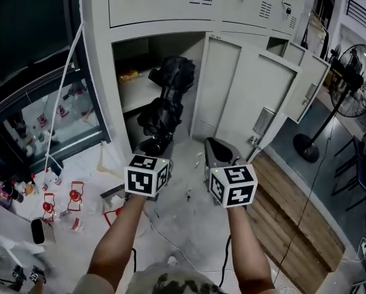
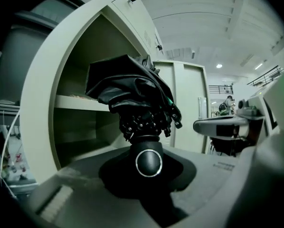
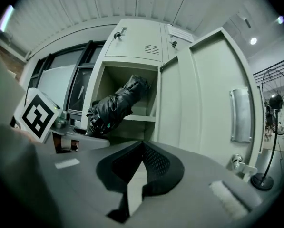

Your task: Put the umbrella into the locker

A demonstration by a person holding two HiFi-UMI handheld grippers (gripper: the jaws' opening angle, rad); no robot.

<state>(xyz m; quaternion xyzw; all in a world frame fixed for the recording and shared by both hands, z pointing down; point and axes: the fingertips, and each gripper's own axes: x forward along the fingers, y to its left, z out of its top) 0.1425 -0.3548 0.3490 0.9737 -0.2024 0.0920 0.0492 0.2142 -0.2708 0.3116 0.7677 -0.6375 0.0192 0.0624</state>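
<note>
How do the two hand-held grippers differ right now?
The left gripper is clamped on the handle of the black umbrella; the right gripper holds nothing. The left's jaws stand apart around that handle; the right's meet at the tips. Both point toward the open locker.

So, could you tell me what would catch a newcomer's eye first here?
The black umbrella, gripped at its handle by the left tool, points into the open locker straight ahead. Beside it the right tool is shut and empty. A big fan stands at the far right.
</note>
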